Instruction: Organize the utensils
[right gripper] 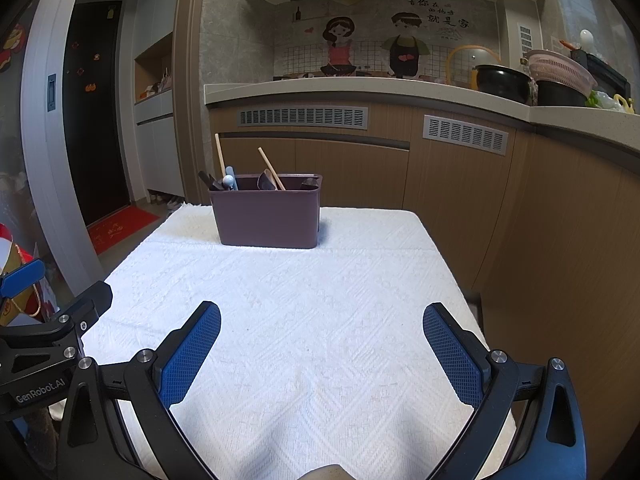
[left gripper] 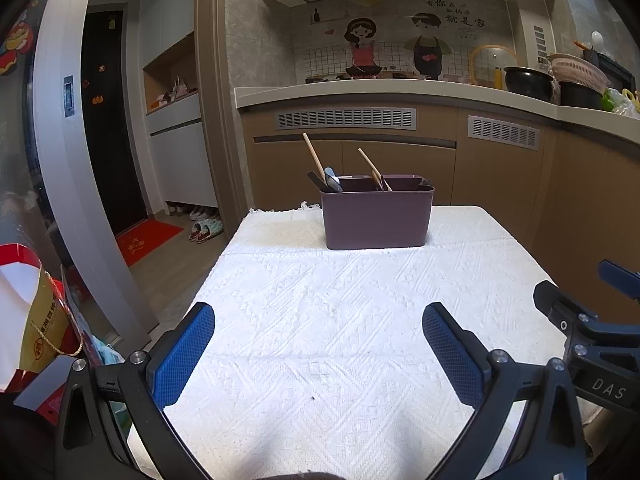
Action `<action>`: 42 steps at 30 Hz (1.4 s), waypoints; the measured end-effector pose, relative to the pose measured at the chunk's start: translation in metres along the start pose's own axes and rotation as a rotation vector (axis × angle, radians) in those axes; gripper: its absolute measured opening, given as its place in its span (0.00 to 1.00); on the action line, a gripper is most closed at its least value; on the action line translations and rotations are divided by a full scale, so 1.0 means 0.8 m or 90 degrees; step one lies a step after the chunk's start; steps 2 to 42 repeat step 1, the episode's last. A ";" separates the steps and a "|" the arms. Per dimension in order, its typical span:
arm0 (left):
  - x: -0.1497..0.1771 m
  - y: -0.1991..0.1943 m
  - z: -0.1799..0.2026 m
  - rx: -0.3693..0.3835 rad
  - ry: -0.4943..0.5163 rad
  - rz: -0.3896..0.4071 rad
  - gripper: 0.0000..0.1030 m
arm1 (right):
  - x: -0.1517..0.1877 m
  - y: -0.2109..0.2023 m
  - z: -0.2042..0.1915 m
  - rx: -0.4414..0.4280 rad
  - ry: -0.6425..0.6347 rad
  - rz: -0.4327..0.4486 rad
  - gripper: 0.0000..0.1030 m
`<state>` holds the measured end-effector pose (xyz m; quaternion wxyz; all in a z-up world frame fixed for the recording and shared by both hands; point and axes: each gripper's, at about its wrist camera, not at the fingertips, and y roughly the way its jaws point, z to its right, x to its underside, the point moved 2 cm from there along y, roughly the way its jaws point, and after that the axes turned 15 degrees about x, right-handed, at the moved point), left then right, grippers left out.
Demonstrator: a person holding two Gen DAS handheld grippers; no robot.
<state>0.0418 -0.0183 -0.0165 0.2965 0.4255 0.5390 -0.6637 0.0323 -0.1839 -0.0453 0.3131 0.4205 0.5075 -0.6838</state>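
Nearest, low in each frame, the left gripper [left gripper: 318, 354] and right gripper [right gripper: 322, 354] hover spread and empty above the white textured cloth-covered desk [left gripper: 340, 320], probably because nothing loose remains. Farther, centre-frame, the purple plastic utensil caddy [left gripper: 376, 218] holds wooden-handled utensils [left gripper: 314, 156]; only the right view shows a round pale knob [right gripper: 228, 180].

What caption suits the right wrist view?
Open hand-held gripper faces a purple plastic utensil caddy on a white textured tablecloth.
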 end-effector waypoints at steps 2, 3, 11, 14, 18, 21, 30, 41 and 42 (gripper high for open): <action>0.000 0.000 0.000 0.001 0.001 -0.001 1.00 | 0.001 0.001 0.000 0.000 0.000 -0.001 0.98; 0.000 0.000 0.000 0.001 0.001 -0.001 1.00 | 0.001 0.001 0.000 0.000 0.000 -0.001 0.98; 0.000 0.000 0.000 0.001 0.001 -0.001 1.00 | 0.001 0.001 0.000 0.000 0.000 -0.001 0.98; 0.000 0.000 0.000 0.001 0.001 -0.001 1.00 | 0.001 0.001 0.000 0.000 0.000 -0.001 0.98; 0.000 0.000 0.000 0.001 0.001 -0.001 1.00 | 0.001 0.001 0.000 0.000 0.000 -0.001 0.98; 0.000 0.000 0.000 0.001 0.001 -0.001 1.00 | 0.001 0.001 0.000 0.000 0.000 -0.001 0.98; 0.000 0.000 0.000 0.001 0.001 -0.001 1.00 | 0.001 0.001 0.000 0.000 0.000 -0.001 0.98; 0.000 0.000 0.000 0.001 0.001 -0.001 1.00 | 0.001 0.001 0.000 0.000 0.000 -0.001 0.98; 0.000 0.000 0.000 0.001 0.001 -0.001 1.00 | 0.001 0.001 0.000 0.000 0.000 -0.001 0.98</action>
